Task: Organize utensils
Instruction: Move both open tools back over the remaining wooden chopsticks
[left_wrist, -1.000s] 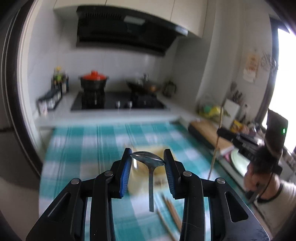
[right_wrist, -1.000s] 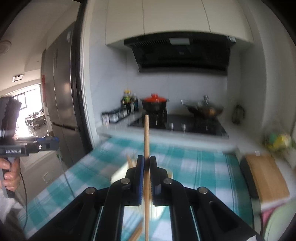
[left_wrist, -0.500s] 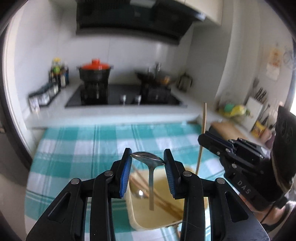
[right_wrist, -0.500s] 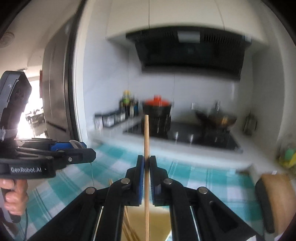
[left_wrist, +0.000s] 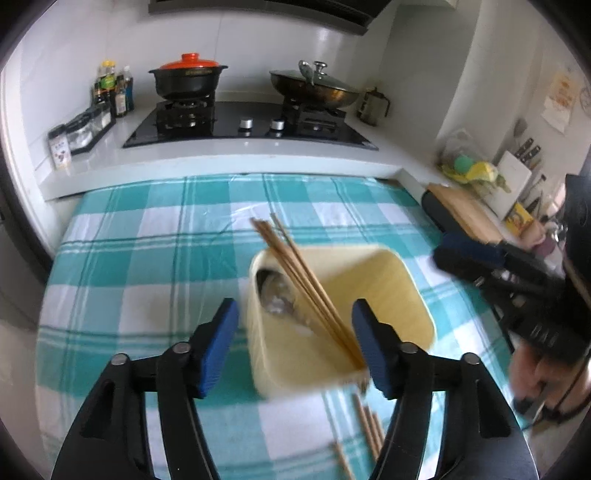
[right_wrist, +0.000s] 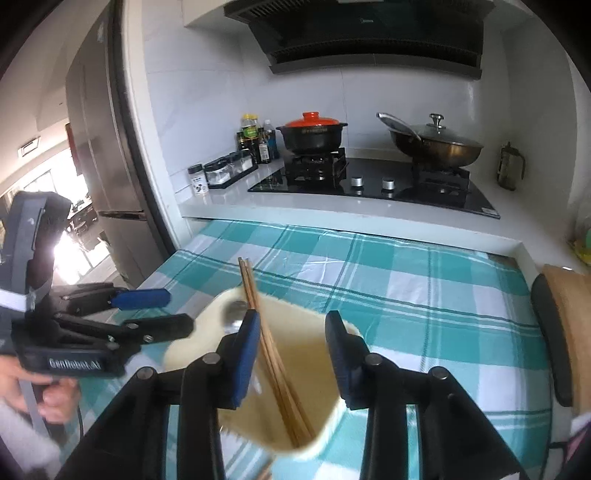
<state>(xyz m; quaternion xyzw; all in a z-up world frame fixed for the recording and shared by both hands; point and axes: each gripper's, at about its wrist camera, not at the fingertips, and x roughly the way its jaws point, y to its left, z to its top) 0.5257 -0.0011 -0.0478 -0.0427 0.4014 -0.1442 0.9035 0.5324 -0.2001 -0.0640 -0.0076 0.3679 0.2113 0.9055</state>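
Loose chopsticks (left_wrist: 365, 430) lie on the checked cloth (left_wrist: 147, 236) just below the cream holder (left_wrist: 417, 295), long axis pointing away, nearer the left gripper (left_wrist: 291, 347). Both jaws have just been opening, nothing between them (right gripper (right_wrist: 291, 354) narrower). Hob (left_wrist: 251, 122) behind
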